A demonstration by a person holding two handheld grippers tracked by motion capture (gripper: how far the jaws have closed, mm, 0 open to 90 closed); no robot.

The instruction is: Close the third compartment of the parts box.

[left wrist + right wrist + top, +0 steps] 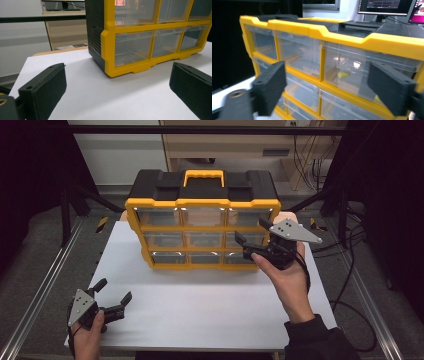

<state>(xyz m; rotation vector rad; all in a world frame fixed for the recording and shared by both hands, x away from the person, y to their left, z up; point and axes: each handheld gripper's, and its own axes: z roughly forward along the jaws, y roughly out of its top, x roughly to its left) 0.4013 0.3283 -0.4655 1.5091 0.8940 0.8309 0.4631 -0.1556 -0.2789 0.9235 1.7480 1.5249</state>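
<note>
white tabletop (200,305) carries the yellow drawer cabinet (202,227) at its far edge. right gripper (252,239) hangs wide open and empty at the right-hand drawers; square up before pinching. left gripper (114,296) rests open, idle.

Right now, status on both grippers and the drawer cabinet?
Right gripper open, jaws empty, at the cabinet's right-hand drawers. Left gripper open, idle on the table. Drawers shut. Nothing in the way.

The right gripper (327,91) holds its two black jaws wide apart with nothing between them, close before a yellow-framed, black-topped plastic organiser box (367,41). Its clear drawers are all pushed in — one, between the jaws, holds a small yellow piece (343,74).
</note>
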